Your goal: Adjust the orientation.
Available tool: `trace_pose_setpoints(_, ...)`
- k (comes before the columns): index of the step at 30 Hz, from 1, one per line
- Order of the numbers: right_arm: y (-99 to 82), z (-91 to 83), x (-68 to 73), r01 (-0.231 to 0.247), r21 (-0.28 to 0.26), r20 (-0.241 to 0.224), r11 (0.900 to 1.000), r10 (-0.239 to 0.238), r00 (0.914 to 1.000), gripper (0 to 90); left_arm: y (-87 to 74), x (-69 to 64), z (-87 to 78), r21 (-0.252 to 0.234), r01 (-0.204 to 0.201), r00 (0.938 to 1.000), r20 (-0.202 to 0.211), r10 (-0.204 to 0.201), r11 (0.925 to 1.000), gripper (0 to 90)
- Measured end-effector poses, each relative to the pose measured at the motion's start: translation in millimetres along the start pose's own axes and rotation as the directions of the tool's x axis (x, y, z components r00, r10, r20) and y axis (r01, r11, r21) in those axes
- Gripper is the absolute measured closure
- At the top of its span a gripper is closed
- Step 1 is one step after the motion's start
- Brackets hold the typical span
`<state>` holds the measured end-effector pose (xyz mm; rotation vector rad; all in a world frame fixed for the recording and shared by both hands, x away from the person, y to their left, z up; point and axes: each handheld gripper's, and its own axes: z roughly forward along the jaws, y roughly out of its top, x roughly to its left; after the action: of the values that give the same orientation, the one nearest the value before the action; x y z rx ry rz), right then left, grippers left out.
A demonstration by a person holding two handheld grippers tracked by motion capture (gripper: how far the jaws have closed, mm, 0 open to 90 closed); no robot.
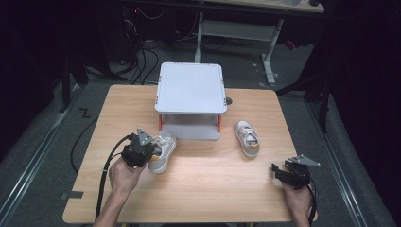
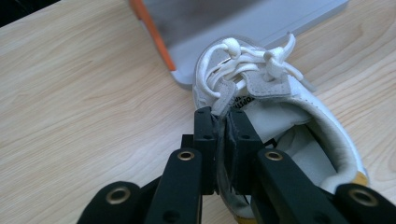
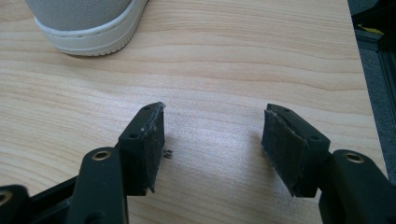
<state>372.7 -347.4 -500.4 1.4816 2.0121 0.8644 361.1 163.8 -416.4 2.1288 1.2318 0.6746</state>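
The left hand-held gripper (image 1: pixel 150 150) sits at the near left of the table (image 1: pixel 208 194), its jaws clamped together on the side wall of a white shoe (image 1: pixel 162 152), just behind the laces. In the left gripper view the two pads (image 2: pixel 205 135) pinch the shoe's (image 2: pixel 275 112) collar between them, with the white laces (image 2: pixel 243 60) bunched directly beyond the tips. This shoe lies just in front of the near left corner of a grey two-level stand (image 1: pixel 191 90), close to its orange leg (image 1: pixel 160 122); the toe points away towards the stand's lower shelf (image 2: pixel 243 23). A second white shoe (image 1: pixel 247 137), with an orange heel patch, rests on the table to the right of the stand, apart from it and untouched. The right hand-held gripper (image 1: pixel 278 171) is at the near right of the table, well apart from both shoes. In the right gripper view its jaws stand wide apart with nothing between them, above bare wood (image 3: pixel 215 116), and the sole edge of the second shoe (image 3: pixel 88 28) shows at the far left.
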Motion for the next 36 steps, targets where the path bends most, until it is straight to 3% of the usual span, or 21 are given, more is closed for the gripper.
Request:
trace_pose_setpoints(5, 0.0, 0.0, 0.0, 0.0, 0.0, 0.0, 1.0, 0.0, 1.0, 39.2, 4.9, -10.3, 1.9, -0.003, -0.005, 0.9999, 0.013, 0.005, 1.0, 84.2)
trace_pose_setpoints(7, 0.0, 0.0, 0.0, 0.0, 0.0, -0.001, 1.0, 0.0, 1.0, 39.1, 10.1, -21.4, 4.6, 0.006, -0.021, 0.9997, 0.013, 0.021, 0.9998, 84.2)
trace_pose_setpoints(21, 0.0, 0.0, -0.1, 0.003, 0.0, 0.0, 1.0, -0.003, 1.0, 38.7, 23.7, -61.4, 25.0, 0.046, -0.059, 0.9972, 0.048, 0.056, 0.9972, 84.0)
trace_pose_setpoints(31, 0.0, 0.1, -0.1, 0.005, 0.0, -0.001, 1.0, -0.005, 1.0, 38.5, 27.1, -77.4, 34.0, 0.063, -0.076, 0.9952, 0.067, 0.071, 0.9951, 83.0)
trace_pose_setpoints(36, 0.0, 0.0, -0.1, 0.005, 0.0, -0.001, 1.0, -0.005, 1.0, 38.5, 24.9, -86.6, 35.0, 0.076, -0.099, 0.9887, 0.12, 0.09, 0.9922, 80.8)
